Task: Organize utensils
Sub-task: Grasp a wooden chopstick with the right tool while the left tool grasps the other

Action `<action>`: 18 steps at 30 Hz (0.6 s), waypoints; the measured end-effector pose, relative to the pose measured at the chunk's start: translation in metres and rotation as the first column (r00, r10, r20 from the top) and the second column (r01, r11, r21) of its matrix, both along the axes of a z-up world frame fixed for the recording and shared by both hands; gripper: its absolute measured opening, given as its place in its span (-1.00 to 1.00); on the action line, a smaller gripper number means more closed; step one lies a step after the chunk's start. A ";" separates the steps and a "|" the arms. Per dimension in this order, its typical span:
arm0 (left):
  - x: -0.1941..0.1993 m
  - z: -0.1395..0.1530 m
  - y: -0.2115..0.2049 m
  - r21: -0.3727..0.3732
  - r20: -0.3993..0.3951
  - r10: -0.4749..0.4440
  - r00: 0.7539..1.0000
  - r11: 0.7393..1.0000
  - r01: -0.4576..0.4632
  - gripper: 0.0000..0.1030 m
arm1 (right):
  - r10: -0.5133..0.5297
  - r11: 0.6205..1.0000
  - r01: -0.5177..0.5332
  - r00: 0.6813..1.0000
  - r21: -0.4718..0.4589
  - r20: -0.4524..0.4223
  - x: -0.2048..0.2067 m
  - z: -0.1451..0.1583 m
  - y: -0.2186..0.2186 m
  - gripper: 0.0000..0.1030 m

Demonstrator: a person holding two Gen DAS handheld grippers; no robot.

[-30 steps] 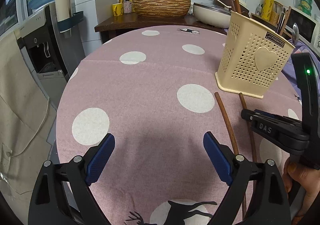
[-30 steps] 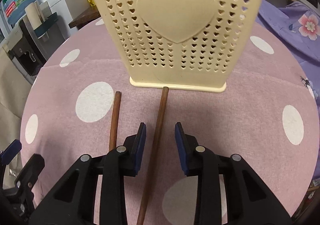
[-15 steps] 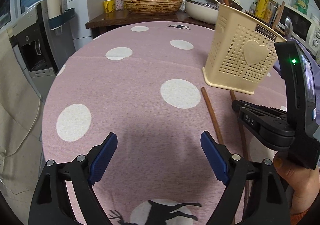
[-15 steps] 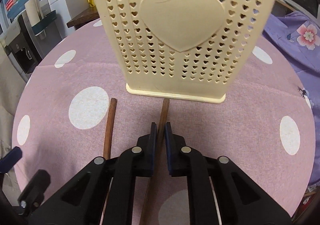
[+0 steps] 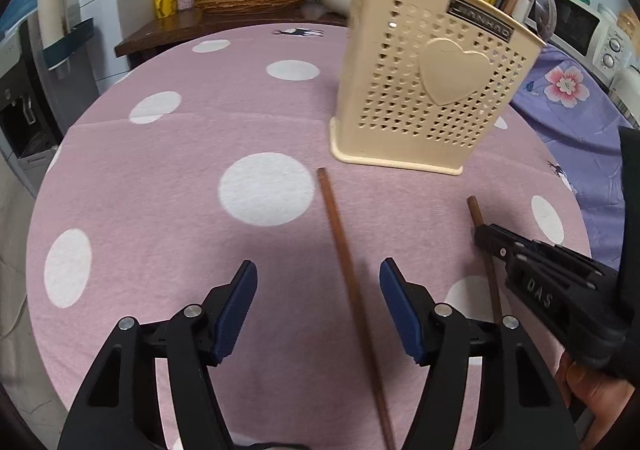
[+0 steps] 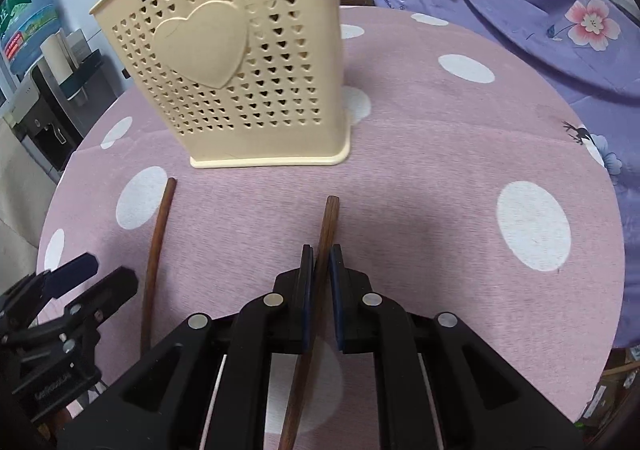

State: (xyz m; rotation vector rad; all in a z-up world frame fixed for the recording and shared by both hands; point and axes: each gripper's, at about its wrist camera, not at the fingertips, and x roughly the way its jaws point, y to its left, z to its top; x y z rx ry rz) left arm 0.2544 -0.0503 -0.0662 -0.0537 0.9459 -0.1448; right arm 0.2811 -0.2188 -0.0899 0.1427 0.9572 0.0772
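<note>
Two brown chopsticks lie side by side on the pink dotted tabletop [image 5: 160, 178], both with their long axes running from the near edge toward the cream utensil holder [image 5: 424, 90], which stands upright toward the far right of the tabletop.

The right gripper [image 6: 319, 262] has its jaws pinched tight on the right chopstick [image 6: 330, 214] — the stick runs straight down the slot between the pads, its far tip poking out ahead and stopping short of the holder's base. Whether that tip is off the cloth I cannot tell.

The left chopstick [image 5: 340, 242] lies flat, apart from its twin, and passes between the pads of the left gripper [image 5: 318, 306]. Those jaws stand wide apart and grip nothing (the stick sits nearer the right-hand pad than the left). Its far tip points just left of the holder's near corner, not touching it.

So the relation that matters: each stick is already aligned with its own gripper's fingers, and the holder is directly ahead of both. The left gripper is plainly the nearer one for the free stick — it probably needs only to close, and the sticks then have to be tipped upright over the holder's open top, where other brown sticks already stand.
</note>
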 end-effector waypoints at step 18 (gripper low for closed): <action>0.040 -0.013 -0.030 0.072 0.006 0.013 1.000 0.997 -0.013 -0.68 | -0.035 0.999 0.035 0.999 0.033 0.020 0.001 -0.001 -0.007 -0.82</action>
